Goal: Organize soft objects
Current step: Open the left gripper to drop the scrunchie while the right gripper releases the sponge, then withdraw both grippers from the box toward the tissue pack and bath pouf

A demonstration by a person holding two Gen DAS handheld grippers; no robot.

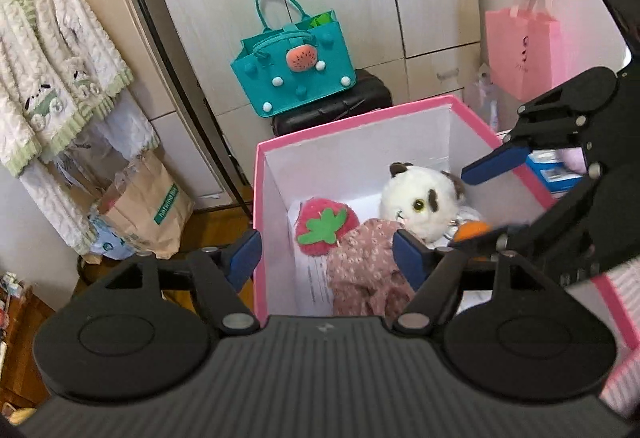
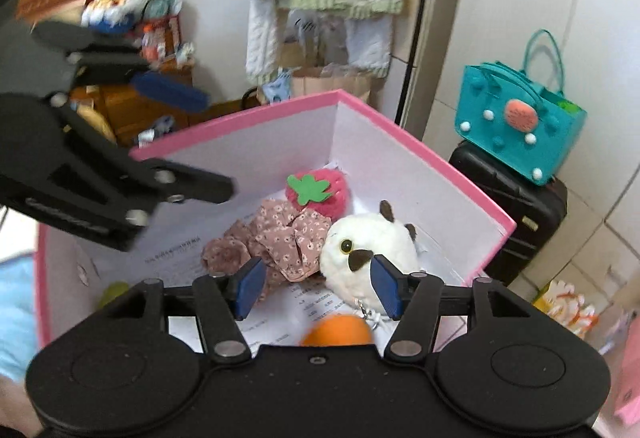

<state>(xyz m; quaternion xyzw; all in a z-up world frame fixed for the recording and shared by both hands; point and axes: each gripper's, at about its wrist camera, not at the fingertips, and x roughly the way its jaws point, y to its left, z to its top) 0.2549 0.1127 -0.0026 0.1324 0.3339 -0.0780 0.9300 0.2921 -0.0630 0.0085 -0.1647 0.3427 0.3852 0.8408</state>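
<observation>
A pink box [image 1: 352,121] with white inner walls holds a red strawberry plush [image 1: 326,228], a crumpled pink floral cloth [image 1: 364,270] and a white plush with brown ears [image 1: 424,203]. My left gripper [image 1: 328,258] hangs open over the box's left wall, with nothing pressed between its blue pads. In the right wrist view it shows at the upper left [image 2: 200,141]. My right gripper [image 2: 318,288] is open above the box [image 2: 240,117], over the cloth [image 2: 280,242] and the white plush [image 2: 368,250]. A blurred orange soft ball [image 2: 336,332] lies free just below its pads.
A teal felt bag [image 1: 294,69] sits on a black suitcase [image 1: 340,105] by the wardrobe. A pink paper bag [image 1: 522,51] hangs at the right. Fleece garments [image 1: 52,53] hang at the left above a brown paper bag [image 1: 148,205]. Printed paper lines the box floor.
</observation>
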